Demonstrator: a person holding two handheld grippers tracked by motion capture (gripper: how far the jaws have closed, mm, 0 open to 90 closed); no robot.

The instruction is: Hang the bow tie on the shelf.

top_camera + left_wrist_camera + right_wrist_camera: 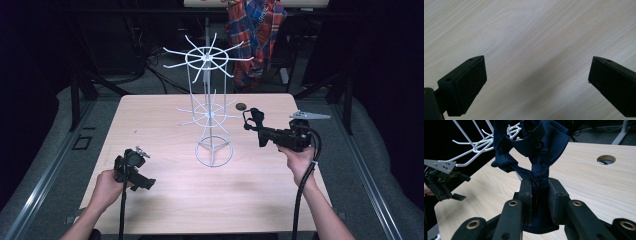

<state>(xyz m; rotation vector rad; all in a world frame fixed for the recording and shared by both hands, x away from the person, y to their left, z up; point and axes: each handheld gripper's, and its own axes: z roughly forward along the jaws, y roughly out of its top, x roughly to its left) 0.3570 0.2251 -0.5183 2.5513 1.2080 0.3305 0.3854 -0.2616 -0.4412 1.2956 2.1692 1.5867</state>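
While my right gripper [537,195] holds its load just right of the white wire rack [210,107], I log the scene as follows.

Item 1: dark navy cloth [534,147]. Pinched between the right jaws, which stand narrow and clamped on a bunched fold; the rest rises above them toward the rack's hooks. What kind of garment it is I can't say; from the high view it reads as a small dark shape at the gripper tip [254,120].

Item 2: wire rack. Stands upright mid-table, ring base, two tiers of spoke hooks [477,143]. No cloth on any hook that I can make out.

Item 3: left gripper [131,167]. Rests low near the front left of the table [165,200], well apart from the rack. Jaws wide, nothing between them, bare wood grain [531,37] beneath.

Step in hand, by my judgement: carrying the cloth to a hook for hanging.

Next move calls for: lifting the cloth so a loop or opening clears a spoke tip of the lower tier, then lowering it on before easing the jaws apart. The rack is light; the left gripper may need to steady its base.
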